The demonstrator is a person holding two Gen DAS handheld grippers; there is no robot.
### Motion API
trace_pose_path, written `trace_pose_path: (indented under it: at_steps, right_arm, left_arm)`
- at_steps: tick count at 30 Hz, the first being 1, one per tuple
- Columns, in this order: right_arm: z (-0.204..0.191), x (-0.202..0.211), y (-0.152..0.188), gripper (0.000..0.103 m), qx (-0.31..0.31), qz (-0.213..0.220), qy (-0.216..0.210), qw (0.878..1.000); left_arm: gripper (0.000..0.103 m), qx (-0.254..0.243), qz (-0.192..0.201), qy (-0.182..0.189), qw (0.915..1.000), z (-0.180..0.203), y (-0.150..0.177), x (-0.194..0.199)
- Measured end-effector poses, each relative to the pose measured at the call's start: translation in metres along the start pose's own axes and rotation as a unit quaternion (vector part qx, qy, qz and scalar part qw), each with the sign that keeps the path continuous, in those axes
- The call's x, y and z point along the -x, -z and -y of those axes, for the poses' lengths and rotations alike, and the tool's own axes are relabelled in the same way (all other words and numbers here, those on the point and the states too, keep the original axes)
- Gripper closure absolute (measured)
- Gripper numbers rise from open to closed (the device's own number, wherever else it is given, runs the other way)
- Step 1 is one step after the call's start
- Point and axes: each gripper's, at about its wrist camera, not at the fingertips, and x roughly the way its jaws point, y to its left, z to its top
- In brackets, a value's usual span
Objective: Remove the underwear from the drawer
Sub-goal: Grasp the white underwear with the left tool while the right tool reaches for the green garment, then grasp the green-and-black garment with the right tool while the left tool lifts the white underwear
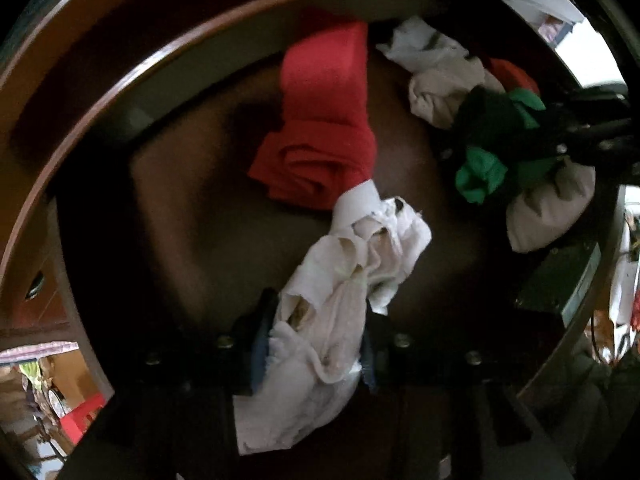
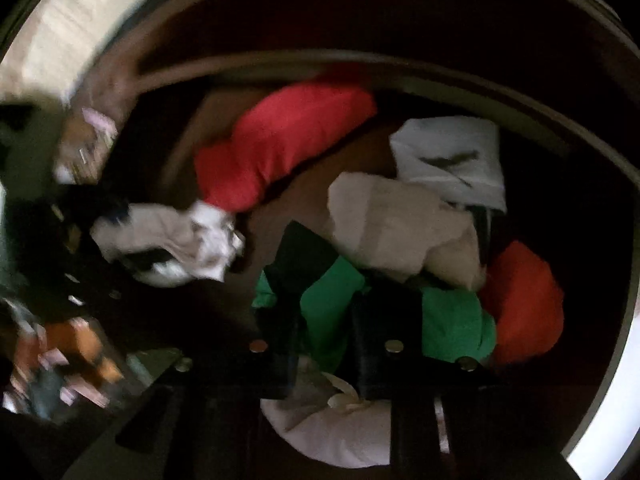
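I look down into an open dark wooden drawer [image 1: 132,80]. My left gripper [image 1: 316,320] is shut on white underwear [image 1: 352,264], which hangs bunched between its fingers above the drawer floor. It also shows in the right wrist view [image 2: 176,240]. My right gripper [image 2: 324,320] is shut on a green garment [image 2: 328,304] with dark trim, at the drawer's right pile. In the left wrist view the right gripper [image 1: 532,140] sits over the green cloth [image 1: 480,172].
A folded red cloth [image 1: 324,120] lies mid-drawer. Beige and white garments [image 2: 392,228] and another red piece [image 2: 524,304] are piled at the right. The drawer rim [image 2: 600,152] curves around. A beige cloth [image 2: 332,428] lies under my right gripper.
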Motion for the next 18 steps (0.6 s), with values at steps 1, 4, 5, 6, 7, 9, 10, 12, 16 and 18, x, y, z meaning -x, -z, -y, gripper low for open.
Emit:
trace_pose_path:
  at_steps: [1, 4, 5, 6, 7, 9, 10, 12, 16, 18]
  right_arm:
    - [0.006, 0.006, 0.004, 0.080, -0.020, 0.017, -0.016, 1.000]
    - [0.020, 0.022, 0.014, 0.080, -0.075, 0.061, -0.060, 0.994]
    - [0.025, 0.027, 0.016, 0.080, -0.094, 0.075, -0.080, 0.990]
    - [0.031, 0.032, 0.021, 0.080, -0.120, 0.091, -0.110, 0.983]
    - [0.034, 0.036, 0.019, 0.080, -0.137, 0.101, -0.131, 0.977]
    - [0.039, 0.040, 0.024, 0.080, -0.168, 0.120, -0.177, 0.962]
    - [0.041, 0.042, 0.027, 0.080, -0.182, 0.129, -0.197, 0.955]
    - [0.045, 0.042, 0.029, 0.080, -0.202, 0.142, -0.217, 0.944]
    - [0.042, 0.046, 0.038, 0.080, -0.229, 0.162, -0.243, 0.929]
    - [0.032, 0.044, 0.036, 0.080, -0.234, 0.169, -0.252, 0.924]
  left_arm:
    - [0.069, 0.007, 0.011, -0.003, 0.9999, 0.002, 0.003, 0.002]
    - [0.071, 0.035, 0.034, 0.022, 0.9986, 0.001, 0.012, 0.010]
    - [0.072, 0.044, 0.041, 0.034, 0.9976, 0.002, 0.014, 0.013]
    - [0.072, 0.057, 0.054, 0.049, 0.9957, 0.002, 0.019, 0.018]
    - [0.072, 0.063, 0.063, 0.054, 0.9946, 0.003, 0.021, 0.022]
    - [0.072, 0.077, 0.081, 0.059, 0.9920, 0.004, 0.026, 0.029]
    - [0.073, 0.083, 0.088, 0.060, 0.9908, 0.004, 0.027, 0.032]
    - [0.073, 0.097, 0.103, 0.067, 0.9876, -0.003, 0.031, 0.041]
    - [0.073, 0.128, 0.147, 0.099, 0.9759, -0.007, 0.049, 0.074]
    - [0.073, 0.140, 0.167, 0.106, 0.9703, -0.015, 0.062, 0.095]
